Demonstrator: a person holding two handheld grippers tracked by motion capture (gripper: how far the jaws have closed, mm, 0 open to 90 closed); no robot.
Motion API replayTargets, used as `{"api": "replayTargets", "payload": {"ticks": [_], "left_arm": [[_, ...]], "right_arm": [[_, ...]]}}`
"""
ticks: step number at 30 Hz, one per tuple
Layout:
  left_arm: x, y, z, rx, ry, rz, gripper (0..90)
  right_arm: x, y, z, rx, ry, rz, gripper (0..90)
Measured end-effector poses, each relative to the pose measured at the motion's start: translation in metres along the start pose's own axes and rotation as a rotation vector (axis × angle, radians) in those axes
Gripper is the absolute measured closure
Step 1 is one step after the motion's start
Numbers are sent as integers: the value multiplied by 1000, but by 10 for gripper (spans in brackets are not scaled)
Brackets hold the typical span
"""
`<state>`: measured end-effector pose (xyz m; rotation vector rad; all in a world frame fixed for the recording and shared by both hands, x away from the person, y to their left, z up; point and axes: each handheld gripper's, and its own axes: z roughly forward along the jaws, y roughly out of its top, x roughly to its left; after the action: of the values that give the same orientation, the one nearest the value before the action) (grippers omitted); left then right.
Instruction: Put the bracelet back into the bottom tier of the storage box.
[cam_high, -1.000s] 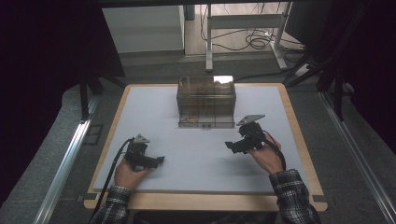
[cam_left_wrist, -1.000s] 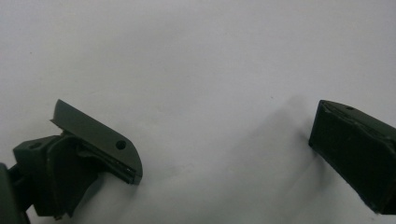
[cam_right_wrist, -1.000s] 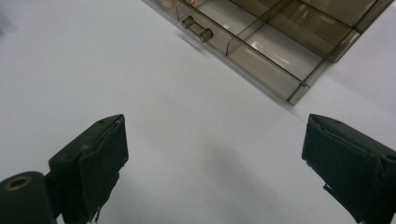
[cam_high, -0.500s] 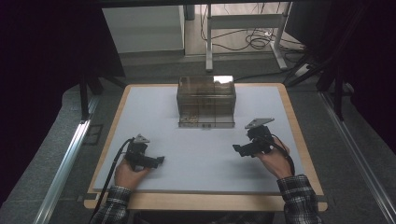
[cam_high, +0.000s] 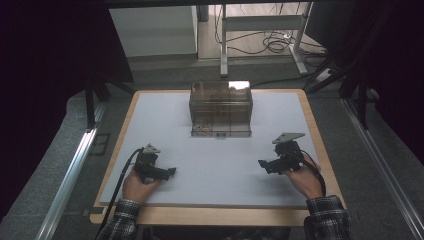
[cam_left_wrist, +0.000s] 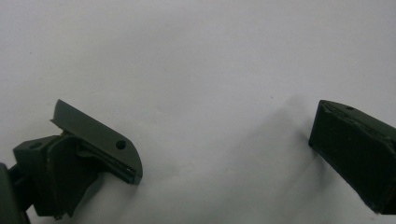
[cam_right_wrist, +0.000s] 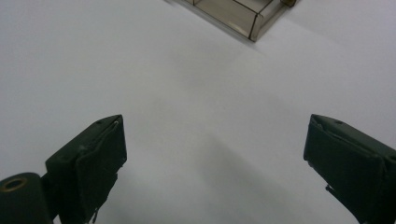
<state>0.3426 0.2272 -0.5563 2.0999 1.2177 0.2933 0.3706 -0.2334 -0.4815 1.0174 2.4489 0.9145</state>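
A clear, brownish-tinted box (cam_high: 220, 108) is sitting at the middle of the tabletop's (cam_high: 150, 120) far edge, small brown bits lying along its front; its corner is showing in the right gripper view (cam_right_wrist: 243, 18). The left hand-held gripper (cam_high: 172, 172) is resting near the near-left corner, jaws wide apart, gripping nothing. The right hand-held gripper (cam_high: 261, 163) is hovering near the right edge, jaws likewise spread. Bare white surface is lying open between them and the box.
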Motion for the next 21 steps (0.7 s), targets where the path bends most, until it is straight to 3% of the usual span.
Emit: {"api": "replayTargets", "payload": {"ticks": [21], "left_arm": [[0,0,0,0,0,0,0]], "right_arm": [[-10,-41,-10,40,-9,26,28]]}}
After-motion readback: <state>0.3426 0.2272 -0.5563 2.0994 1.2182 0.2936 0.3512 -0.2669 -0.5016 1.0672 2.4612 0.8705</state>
